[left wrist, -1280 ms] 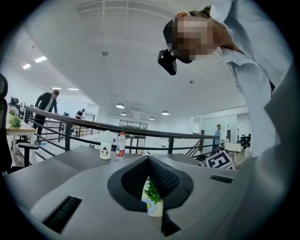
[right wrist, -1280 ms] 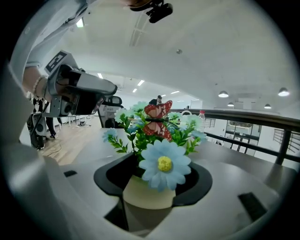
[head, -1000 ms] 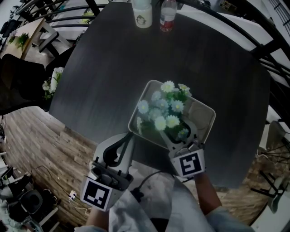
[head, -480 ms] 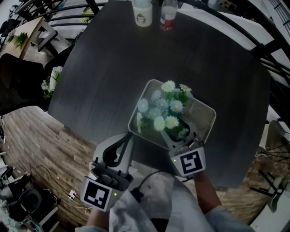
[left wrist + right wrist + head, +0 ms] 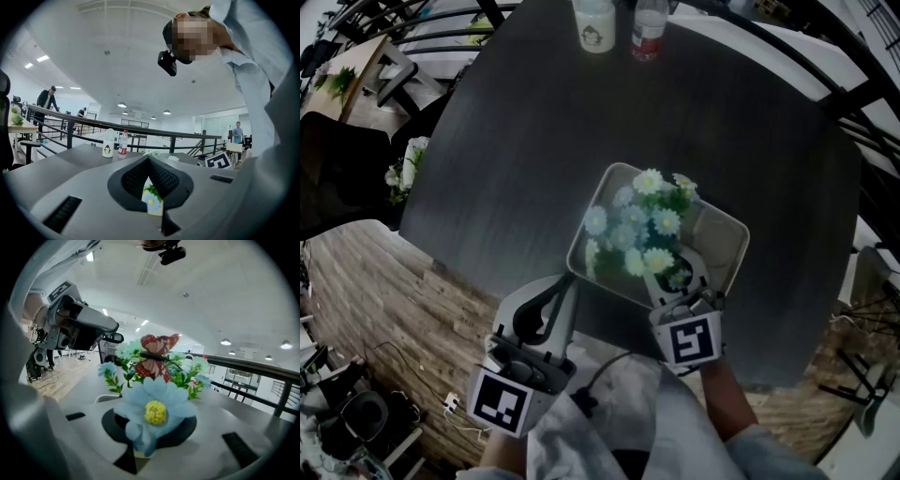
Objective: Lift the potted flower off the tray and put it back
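Note:
The potted flower [image 5: 642, 225], pale blue and white blooms, stands in the white tray [image 5: 727, 239] on the dark table. My right gripper [image 5: 677, 274] reaches into the tray from the near side. Its jaws are closing, one on each side of the pot's base under the blooms, and they press on it. The right gripper view is filled by a blue bloom [image 5: 154, 413] with a red butterfly pick [image 5: 157, 355] behind it. The pot itself is mostly hidden. My left gripper [image 5: 570, 279] hangs off the table's near edge beside the tray, shut and empty.
The round table [image 5: 534, 141] carries a white cup [image 5: 595, 33] and a bottle [image 5: 647, 33] at its far edge. Another bunch of flowers [image 5: 408, 169] sits to the left, off the table. Wooden floor lies below the near edge, with railings around.
The right gripper's fingers have drawn in around the pot's base, and the blooms have shifted slightly. The left gripper has not moved.

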The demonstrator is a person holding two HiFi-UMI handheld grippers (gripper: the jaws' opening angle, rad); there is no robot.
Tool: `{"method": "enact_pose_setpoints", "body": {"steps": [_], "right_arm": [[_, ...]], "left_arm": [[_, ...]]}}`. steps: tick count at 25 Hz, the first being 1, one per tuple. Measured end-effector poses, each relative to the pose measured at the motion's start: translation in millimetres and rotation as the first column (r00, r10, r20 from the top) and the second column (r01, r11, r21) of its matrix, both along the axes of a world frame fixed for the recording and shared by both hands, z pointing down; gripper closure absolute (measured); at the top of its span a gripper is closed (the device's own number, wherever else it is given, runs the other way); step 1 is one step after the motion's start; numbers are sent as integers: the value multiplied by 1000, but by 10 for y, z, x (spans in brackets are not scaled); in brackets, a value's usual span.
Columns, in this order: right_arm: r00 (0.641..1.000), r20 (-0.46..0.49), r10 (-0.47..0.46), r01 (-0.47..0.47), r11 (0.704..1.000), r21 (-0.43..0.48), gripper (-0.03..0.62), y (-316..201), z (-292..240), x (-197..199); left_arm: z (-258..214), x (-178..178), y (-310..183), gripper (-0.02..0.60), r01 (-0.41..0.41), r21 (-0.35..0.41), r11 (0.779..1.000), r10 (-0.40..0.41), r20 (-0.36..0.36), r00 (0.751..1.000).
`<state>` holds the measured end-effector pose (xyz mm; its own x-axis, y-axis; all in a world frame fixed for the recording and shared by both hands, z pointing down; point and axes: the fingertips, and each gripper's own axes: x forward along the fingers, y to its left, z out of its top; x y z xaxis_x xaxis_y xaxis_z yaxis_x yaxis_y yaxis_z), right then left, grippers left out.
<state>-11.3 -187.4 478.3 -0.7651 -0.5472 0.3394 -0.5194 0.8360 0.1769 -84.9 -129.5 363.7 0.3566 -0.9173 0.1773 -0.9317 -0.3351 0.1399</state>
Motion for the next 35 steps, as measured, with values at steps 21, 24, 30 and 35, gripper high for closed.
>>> {"method": "enact_pose_setpoints", "body": {"steps": [21, 24, 30, 35], "right_arm": [[994, 84, 71, -70, 997, -15, 545, -20, -215, 9], [993, 80, 90, -89, 996, -12, 545, -31, -295, 28], [983, 109, 149, -148, 989, -17, 545, -73, -506, 100], [973, 125, 194, -193, 981, -18, 545, -89, -674, 187]], "left_arm": [[-59, -33, -18, 583, -36, 14, 999, 36, -3, 999], [-129, -33, -29, 583, -42, 29, 999, 42, -6, 999], [-297, -5, -61, 583, -67, 65, 996, 68, -1, 998], [-421, -5, -79, 583, -78, 91, 993, 78, 0, 997]]}}
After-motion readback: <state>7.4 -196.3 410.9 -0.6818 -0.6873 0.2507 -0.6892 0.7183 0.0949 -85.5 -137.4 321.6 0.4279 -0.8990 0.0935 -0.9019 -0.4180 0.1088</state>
